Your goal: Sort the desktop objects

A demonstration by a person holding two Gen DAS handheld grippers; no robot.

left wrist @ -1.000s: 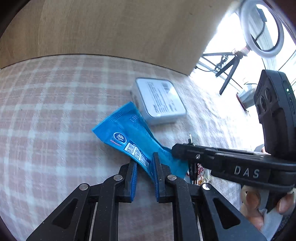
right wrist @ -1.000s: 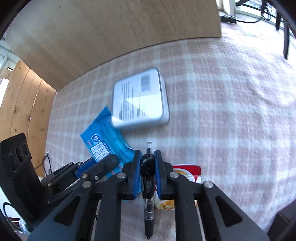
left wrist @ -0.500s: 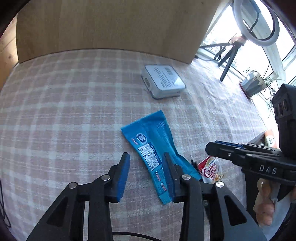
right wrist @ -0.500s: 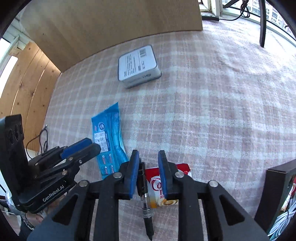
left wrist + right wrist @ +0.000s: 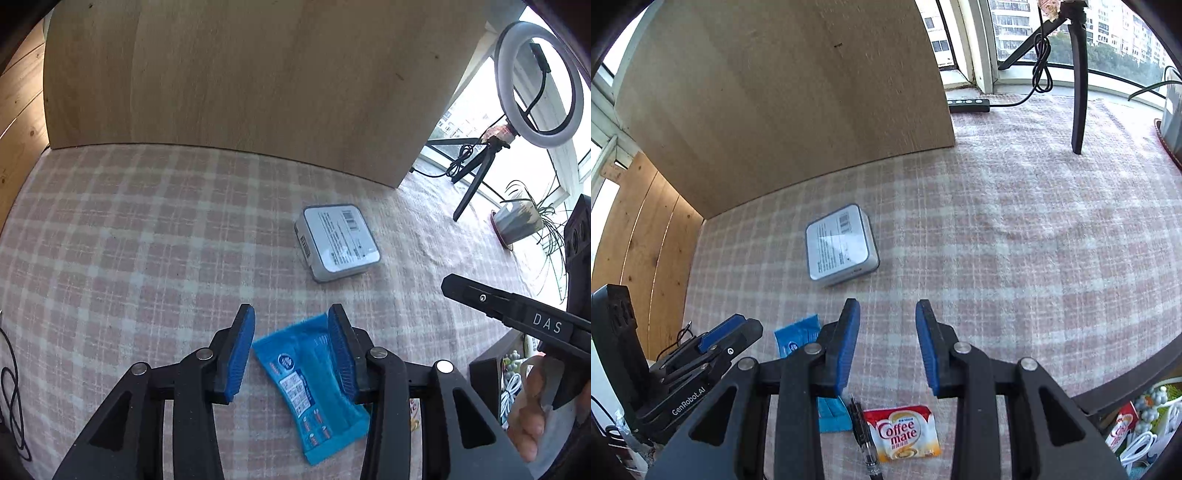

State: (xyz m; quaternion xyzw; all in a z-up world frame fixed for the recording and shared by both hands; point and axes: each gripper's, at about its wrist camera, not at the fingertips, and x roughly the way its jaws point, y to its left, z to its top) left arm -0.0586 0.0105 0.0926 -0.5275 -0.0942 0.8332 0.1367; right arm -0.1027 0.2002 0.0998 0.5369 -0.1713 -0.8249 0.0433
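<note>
A blue snack packet (image 5: 317, 387) lies flat on the checked tablecloth, below my open, empty left gripper (image 5: 291, 350); it also shows in the right wrist view (image 5: 798, 338). A black pen (image 5: 864, 439) lies beside a Coffee mate sachet (image 5: 905, 435) near the front edge, below my open, empty right gripper (image 5: 888, 347). A white and grey box (image 5: 338, 242) lies label up farther back, also in the right wrist view (image 5: 840, 251). The right gripper shows at the right in the left view (image 5: 517, 321).
A wooden board (image 5: 240, 85) stands upright behind the table. A ring light on a tripod (image 5: 532, 85) and a potted plant (image 5: 517, 221) stand at the far right. A power strip (image 5: 969, 105) and tripod leg (image 5: 1078, 85) are at the back. The table edge (image 5: 1126, 384) curves at front right.
Both grippers opened and pulled back and up. The left let go of the blue packet, the right let go of the pen; both things now lie on the cloth.
</note>
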